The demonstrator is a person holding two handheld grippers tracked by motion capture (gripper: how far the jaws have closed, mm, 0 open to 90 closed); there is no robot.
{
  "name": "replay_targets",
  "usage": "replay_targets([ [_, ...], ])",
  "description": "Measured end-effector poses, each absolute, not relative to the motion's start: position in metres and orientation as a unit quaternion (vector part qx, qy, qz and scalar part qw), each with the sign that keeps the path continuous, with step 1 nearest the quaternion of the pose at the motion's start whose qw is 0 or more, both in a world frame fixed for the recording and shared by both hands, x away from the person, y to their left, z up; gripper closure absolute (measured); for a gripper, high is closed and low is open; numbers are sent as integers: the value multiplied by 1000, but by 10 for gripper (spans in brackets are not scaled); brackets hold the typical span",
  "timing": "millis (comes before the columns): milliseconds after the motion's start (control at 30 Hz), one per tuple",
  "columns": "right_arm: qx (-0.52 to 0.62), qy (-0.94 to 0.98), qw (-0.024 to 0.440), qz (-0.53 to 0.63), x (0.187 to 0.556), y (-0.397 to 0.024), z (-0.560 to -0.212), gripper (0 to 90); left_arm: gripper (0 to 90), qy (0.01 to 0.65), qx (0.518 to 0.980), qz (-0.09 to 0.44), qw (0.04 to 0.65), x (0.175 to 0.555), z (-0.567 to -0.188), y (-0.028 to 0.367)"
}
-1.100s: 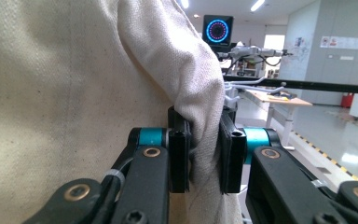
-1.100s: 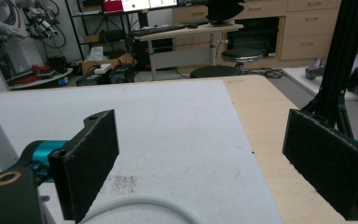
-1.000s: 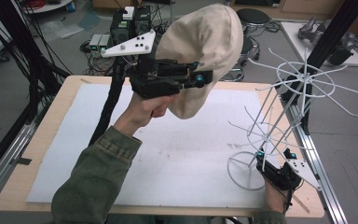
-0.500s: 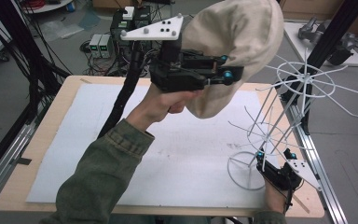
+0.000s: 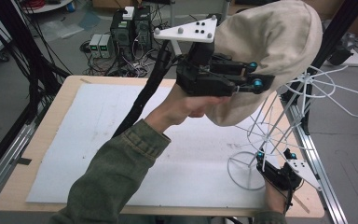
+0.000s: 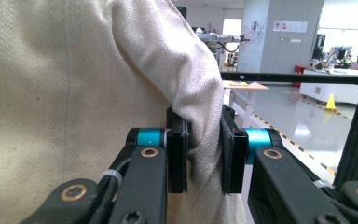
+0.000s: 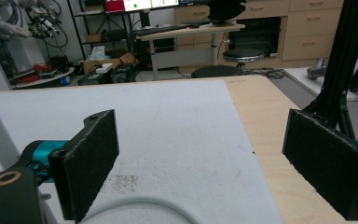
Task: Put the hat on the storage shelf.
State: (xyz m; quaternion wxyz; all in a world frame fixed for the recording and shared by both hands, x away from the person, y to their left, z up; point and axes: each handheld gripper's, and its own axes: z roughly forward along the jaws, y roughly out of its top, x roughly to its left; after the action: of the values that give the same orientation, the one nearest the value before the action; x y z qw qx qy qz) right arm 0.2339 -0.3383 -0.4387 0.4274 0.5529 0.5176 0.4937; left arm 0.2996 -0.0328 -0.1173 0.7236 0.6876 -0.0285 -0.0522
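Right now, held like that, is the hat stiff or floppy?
Likely floppy: the hat bunches into a fold where the left gripper pinches it. Probably light, since one pinch holds it up. Cloth looks coarse, so slip seems unlikely.

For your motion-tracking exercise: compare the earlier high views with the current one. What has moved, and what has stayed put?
The left claw, shut on the beige cap, has carried it up and rightward, toward the top of the white wire rack. The grip is unchanged. The right claw stays open beside the rack's base ring, and the rack itself has not shifted.
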Motion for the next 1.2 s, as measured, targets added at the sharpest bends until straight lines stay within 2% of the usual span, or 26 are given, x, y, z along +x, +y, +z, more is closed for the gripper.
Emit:
replay_targets([
  [567, 551, 518, 428, 494, 235, -339, -439, 94, 743, -9, 713, -61, 698, 309, -122, -40],
  [933, 553, 517, 427, 494, 235, -339, -439, 95, 657, -28, 731, -52, 680, 305, -121, -38],
  [1167, 553, 518, 426, 494, 235, -338, -439, 94, 569, -30, 740, -25, 672, 301, -119, -37],
  [1200, 554, 518, 426, 494, 235, -338, -439, 94, 525, -32, 741, -15, 671, 299, -119, -37],
])
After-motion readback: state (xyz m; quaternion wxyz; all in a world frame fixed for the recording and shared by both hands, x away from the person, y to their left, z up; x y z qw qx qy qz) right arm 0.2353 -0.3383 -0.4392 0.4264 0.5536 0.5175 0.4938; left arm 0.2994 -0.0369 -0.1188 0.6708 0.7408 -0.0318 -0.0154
